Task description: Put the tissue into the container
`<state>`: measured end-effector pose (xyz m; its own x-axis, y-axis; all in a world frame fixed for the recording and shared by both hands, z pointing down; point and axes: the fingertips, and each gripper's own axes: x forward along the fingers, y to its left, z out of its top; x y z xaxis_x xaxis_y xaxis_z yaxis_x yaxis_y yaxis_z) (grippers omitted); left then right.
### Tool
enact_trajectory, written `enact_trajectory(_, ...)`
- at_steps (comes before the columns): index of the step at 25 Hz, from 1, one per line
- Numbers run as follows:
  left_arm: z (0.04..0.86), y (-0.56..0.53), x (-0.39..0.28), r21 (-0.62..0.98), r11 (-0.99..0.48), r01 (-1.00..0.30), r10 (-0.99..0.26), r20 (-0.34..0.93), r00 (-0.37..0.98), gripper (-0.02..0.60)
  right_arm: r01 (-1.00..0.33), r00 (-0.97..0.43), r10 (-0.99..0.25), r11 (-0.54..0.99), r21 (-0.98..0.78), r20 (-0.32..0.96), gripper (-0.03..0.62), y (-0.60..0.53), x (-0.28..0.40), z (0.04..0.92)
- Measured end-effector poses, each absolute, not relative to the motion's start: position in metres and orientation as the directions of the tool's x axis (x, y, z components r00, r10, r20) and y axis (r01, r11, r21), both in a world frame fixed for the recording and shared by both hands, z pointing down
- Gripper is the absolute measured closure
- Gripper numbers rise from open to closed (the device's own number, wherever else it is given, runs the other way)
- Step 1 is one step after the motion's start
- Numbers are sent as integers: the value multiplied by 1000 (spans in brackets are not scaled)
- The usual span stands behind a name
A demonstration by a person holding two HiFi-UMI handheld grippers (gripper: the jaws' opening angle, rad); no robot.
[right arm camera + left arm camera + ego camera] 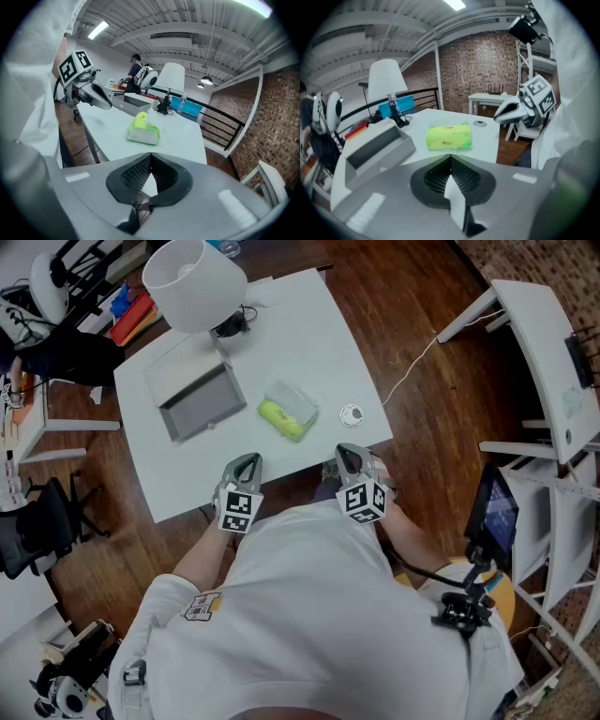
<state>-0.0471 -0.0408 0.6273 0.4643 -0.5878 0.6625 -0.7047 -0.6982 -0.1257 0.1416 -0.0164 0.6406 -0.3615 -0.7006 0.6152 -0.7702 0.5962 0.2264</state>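
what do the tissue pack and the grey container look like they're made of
Yellow-green soft tissue pack: probably thin glossy plastic film. It wrinkles, and one side looks pale and see-through over white tissue.
Grey rectangular container: looks like matte moulded plastic, with an even grey colour, flat walls and no shine. Coated metal cannot be ruled out.

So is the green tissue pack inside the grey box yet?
No, it is out. The tissue pack lies on the white table, to the side of the grey container, with bare tabletop between them.
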Motion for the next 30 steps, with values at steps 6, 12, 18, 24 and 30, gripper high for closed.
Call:
enact_trajectory(6, 615, -106, 3, -480, -820, -311, -571, 651, 500, 522, -744, -400, -680, 633, 215, 615, 594, -47, 165, 646)
enact_trajectory(12, 627, -134, 34, -548, -804, 231, -374, 768, 521, 242, -694, -438, -656, 681, 233, 614, 594, -67, 147, 648)
enact_trajectory(18, 664, -136, 51, -361, -739, 569, -146, 910, 387, 68, -665, -456, -594, 722, 190, 663, 510, -79, 126, 659)
enact_trajectory(24, 699, -136, 46, -228, -693, 684, -72, 966, 249, 35, -660, -477, -546, 740, 129, 689, 433, -84, 108, 667)
enact_trajectory(30, 699, -137, 44, -207, -767, 608, -85, 971, 223, 194, -632, -505, -462, 773, 52, 729, 240, -85, 87, 680)
